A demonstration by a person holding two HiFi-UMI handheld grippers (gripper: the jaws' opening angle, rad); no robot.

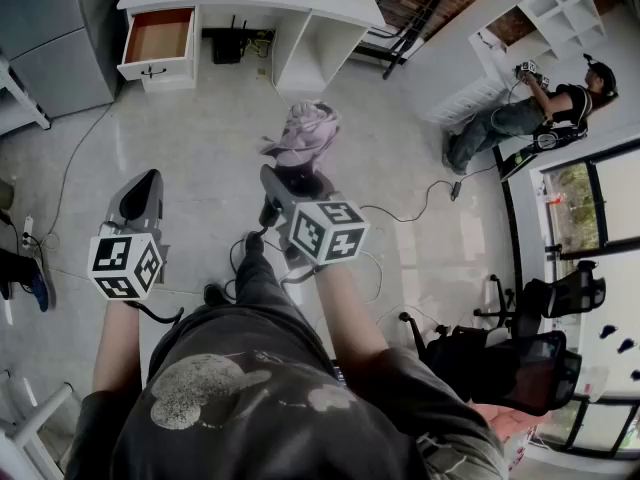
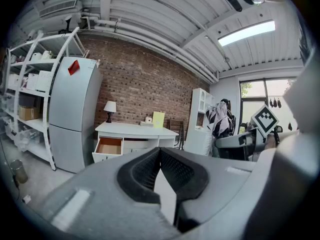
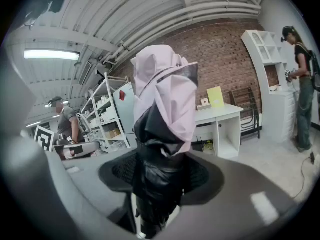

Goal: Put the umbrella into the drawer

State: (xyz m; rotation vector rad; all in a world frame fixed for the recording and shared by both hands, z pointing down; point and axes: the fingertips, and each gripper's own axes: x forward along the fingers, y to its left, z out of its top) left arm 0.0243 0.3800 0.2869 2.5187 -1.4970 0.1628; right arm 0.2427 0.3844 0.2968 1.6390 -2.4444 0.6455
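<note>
My right tool point(image 3: 160, 181) is clamped on the folded umbrella point(image 3: 167, 94); my left tool point(image 2: 160, 151) is closed, empty. The open drawer point(image 1: 158, 36) sits at eleven o'clock, so I'd approach and lower the umbrella in lengthwise.

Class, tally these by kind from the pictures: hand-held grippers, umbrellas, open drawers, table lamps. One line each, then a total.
grippers: 2 (left gripper, right gripper)
umbrella: 1
open drawer: 1
table lamp: 1
total: 5
</note>
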